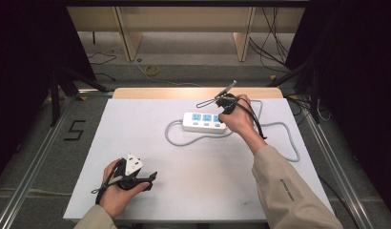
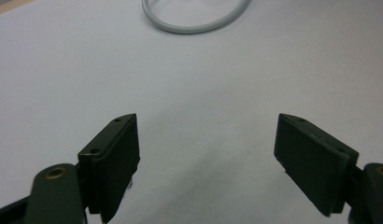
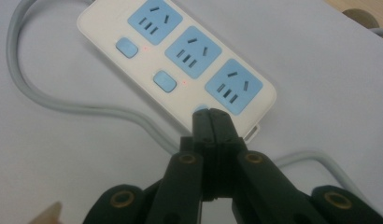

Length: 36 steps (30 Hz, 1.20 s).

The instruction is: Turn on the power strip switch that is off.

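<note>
Clenched right gripper fingers at the power strip's five-o'clock switch risked skidding off; left gripper gaped empty.

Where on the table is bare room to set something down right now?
Bare: the table's left half, between the cable loop and the left gripper, and the near middle. Crowded: far right, where the shut right gripper sits at the power strip.

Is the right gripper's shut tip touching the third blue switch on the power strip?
Touching, as far as the right gripper view shows: the right gripper, jaws shut, sits tip-down on the switch nearest it on the power strip, covering most of it with no gap visible.
</note>
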Each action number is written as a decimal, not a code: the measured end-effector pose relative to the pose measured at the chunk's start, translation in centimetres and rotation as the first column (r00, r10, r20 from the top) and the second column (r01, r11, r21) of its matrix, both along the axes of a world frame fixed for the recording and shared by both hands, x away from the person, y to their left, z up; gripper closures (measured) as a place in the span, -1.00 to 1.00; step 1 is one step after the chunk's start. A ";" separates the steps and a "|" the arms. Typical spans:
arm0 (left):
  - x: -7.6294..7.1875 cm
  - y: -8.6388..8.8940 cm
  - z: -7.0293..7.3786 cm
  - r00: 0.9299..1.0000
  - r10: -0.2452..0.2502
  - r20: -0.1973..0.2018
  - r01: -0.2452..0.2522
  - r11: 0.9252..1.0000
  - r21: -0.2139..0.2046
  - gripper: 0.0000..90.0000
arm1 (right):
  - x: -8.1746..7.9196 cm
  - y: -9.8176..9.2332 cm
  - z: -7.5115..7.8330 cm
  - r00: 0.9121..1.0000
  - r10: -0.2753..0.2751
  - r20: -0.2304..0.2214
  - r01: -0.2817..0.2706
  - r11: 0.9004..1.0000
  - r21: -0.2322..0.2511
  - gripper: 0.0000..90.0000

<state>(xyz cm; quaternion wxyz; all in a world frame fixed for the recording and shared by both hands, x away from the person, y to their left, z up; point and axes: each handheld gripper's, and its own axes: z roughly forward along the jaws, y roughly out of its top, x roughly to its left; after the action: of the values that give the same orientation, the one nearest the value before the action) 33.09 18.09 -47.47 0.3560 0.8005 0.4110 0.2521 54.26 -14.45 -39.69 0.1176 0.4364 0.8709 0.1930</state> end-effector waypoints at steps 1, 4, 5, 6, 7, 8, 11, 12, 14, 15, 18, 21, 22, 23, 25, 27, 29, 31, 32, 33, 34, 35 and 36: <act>0.0 0.0 0.0 1.000 0.000 0.000 0.000 1.000 0.000 -0.51 | 0.0 0.0 0.0 1.000 -0.002 -0.002 0.002 1.000 0.002 1.00; 0.0 0.0 0.0 1.000 0.001 0.000 -0.001 1.000 0.000 -0.51 | 0.2 0.0 0.0 1.000 -0.005 -0.003 0.005 1.000 0.001 1.00; 0.0 0.0 0.0 1.000 0.001 0.000 -0.001 1.000 -0.001 -0.51 | 0.3 0.0 0.0 1.000 -0.009 -0.008 0.009 1.000 0.003 1.00; 0.0 0.0 0.0 1.000 0.001 -0.001 -0.001 1.000 -0.002 -0.51 | 0.3 0.0 0.0 1.000 -0.012 -0.007 0.012 1.000 0.001 1.00; 0.0 0.0 0.0 1.000 0.001 0.000 -0.001 1.000 -0.003 -0.51 | 0.4 0.0 0.0 1.000 -0.014 -0.010 0.014 1.000 0.001 1.00; 0.0 0.0 0.0 1.000 0.000 -0.001 0.000 1.000 -0.004 -0.51 | 0.5 0.0 -0.1 1.000 -0.011 -0.007 0.011 1.000 0.002 1.00; 0.0 0.0 0.0 1.000 -0.001 -0.002 0.001 1.000 0.001 -0.51 | 0.8 0.0 -0.1 1.000 -0.019 -0.011 0.019 1.000 0.005 1.00; 0.0 0.0 0.0 1.000 -0.001 -0.001 0.001 1.000 0.000 -0.51 | 0.9 0.1 -0.2 1.000 -0.023 -0.011 0.023 1.000 0.005 1.00; 0.0 0.0 0.0 1.000 -0.001 0.000 0.001 1.000 0.000 -0.51 | 1.0 0.1 -0.3 1.000 -0.024 -0.012 0.024 1.000 0.007 1.00; 0.0 0.0 0.0 1.000 -0.001 -0.001 0.001 1.000 0.000 -0.51 | 1.1 0.2 -0.5 1.000 -0.026 -0.015 0.027 1.000 0.006 1.00; 0.0 0.0 0.0 1.000 0.001 0.001 -0.001 1.000 -0.003 -0.51 | 1.2 0.2 -0.7 0.999 -0.031 -0.019 0.032 0.999 0.005 1.00; 0.0 0.0 0.0 1.000 -0.001 0.000 0.001 1.000 -0.002 -0.51 | 1.4 0.2 -0.9 0.999 -0.033 -0.019 0.033 0.999 0.005 1.00; 0.0 0.0 0.0 1.000 -0.002 -0.001 0.002 1.000 -0.001 -0.51 | 1.4 0.2 -1.0 0.999 -0.034 -0.017 0.034 0.999 0.007 1.00; 0.0 0.0 0.0 1.000 -0.001 -0.001 0.001 1.000 -0.002 -0.51 | 1.5 0.3 -1.0 0.999 -0.036 -0.021 0.036 0.999 0.008 1.00; 0.0 0.0 0.0 1.000 -0.001 0.000 0.001 1.000 -0.003 -0.51 | 1.5 0.3 -1.1 0.999 -0.042 -0.024 0.042 0.999 0.007 1.00; 0.0 0.0 0.0 1.000 -0.002 -0.002 0.002 1.000 -0.003 -0.51 | 1.6 0.3 -1.3 0.999 -0.038 -0.022 0.038 0.999 0.006 1.00; 0.0 0.0 0.0 1.000 -0.003 -0.002 0.003 1.000 -0.002 -0.51 | 1.7 0.4 -1.4 0.999 -0.041 -0.021 0.041 0.999 0.006 1.00; 0.0 0.0 0.0 1.000 -0.002 -0.002 0.002 1.000 -0.002 -0.51 | 1.7 0.4 -1.5 0.999 -0.042 -0.019 0.042 0.999 0.006 1.00; 0.0 0.0 0.0 1.000 -0.002 -0.003 0.002 1.000 -0.002 -0.51 | 1.8 0.4 -1.6 0.999 -0.042 -0.017 0.042 0.999 0.006 1.00; 0.0 0.0 0.0 1.000 -0.003 -0.003 0.003 1.000 -0.003 -0.51 | 1.8 0.4 -1.6 0.999 -0.043 -0.017 0.043 0.999 0.008 1.00; 0.0 0.0 0.0 1.000 -0.003 -0.003 0.003 1.000 -0.003 -0.51 | 1.8 0.4 -1.6 0.999 -0.047 -0.023 0.048 0.999 0.006 1.00; 0.0 0.0 0.0 1.000 -0.003 -0.003 0.003 1.000 -0.003 -0.51 | 1.9 0.4 -1.7 0.999 -0.047 -0.023 0.047 0.999 0.004 1.00; 0.1 -0.1 0.0 1.000 -0.004 -0.003 0.004 1.000 -0.003 -0.51 | 1.9 0.4 -1.8 0.999 -0.044 -0.022 0.044 0.999 0.006 1.00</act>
<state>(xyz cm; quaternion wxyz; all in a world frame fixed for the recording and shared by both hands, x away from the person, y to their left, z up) 33.14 18.04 -47.51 0.3572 0.8010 0.4104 0.2498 56.18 -14.04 -41.51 0.1111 0.4579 0.8617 0.1883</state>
